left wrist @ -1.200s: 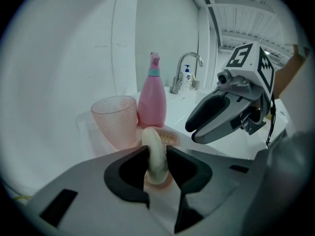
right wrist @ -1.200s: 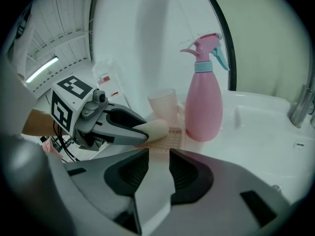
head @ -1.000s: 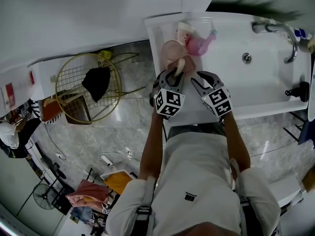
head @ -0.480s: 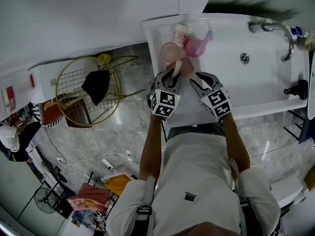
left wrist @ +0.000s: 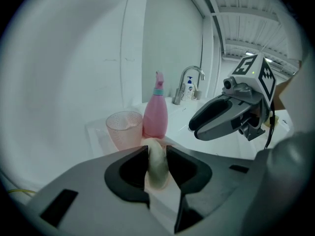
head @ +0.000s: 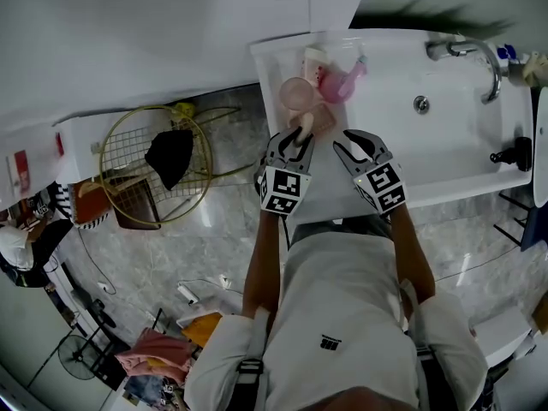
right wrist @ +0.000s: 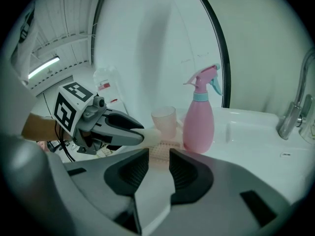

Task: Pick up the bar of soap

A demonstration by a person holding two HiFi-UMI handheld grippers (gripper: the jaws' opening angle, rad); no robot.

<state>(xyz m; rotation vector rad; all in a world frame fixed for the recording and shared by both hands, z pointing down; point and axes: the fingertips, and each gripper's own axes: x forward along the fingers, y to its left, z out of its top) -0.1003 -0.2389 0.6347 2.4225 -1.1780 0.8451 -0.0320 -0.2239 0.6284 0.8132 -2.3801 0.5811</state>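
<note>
**Gripper state.** The left gripper [left wrist: 157, 154] is clamped on the soap [left wrist: 157, 165]. Both pads press its broad faces, and the bar stands on edge between them. The right gripper [right wrist: 158, 156] has its jaws spread. Nothing sits between them, and it hangs just beside the left one.

**Location of the soap.** The soap is in the left jaws, above the counter end of the sink [head: 445, 157]. It is near the cup [left wrist: 124, 129] and the spray bottle [left wrist: 155, 113]. From the right gripper view it appears clear of the pink dish [right wrist: 165, 150] beneath it, with no contact visible.

**Handling properties (judged).**
- Weight: light. One gripper carries it without help.
- Stiffness: firm, but the surface dents under hard pads. Moderate clamping force is enough.
- Surface: rounded and smooth. If it is damp, expect it to be slippery. The pictures do not show whether it is wet.
- Fragility: low, though a drop onto the sink may chip or mark it.

**Where to hold.**
- Grip across the two flat faces near the middle of the bar, as the pads sit now.
- Avoid the tapered ends, because a rounded bar squeezed off-centre tends to shoot out of the jaws.
- Keep the bar's long axis steady and avoid quick rolls of the wrist.

**Risk.** Only part of the bar lies between the pads, and the rest projects forward. Any tilt may let it pivot.
</note>
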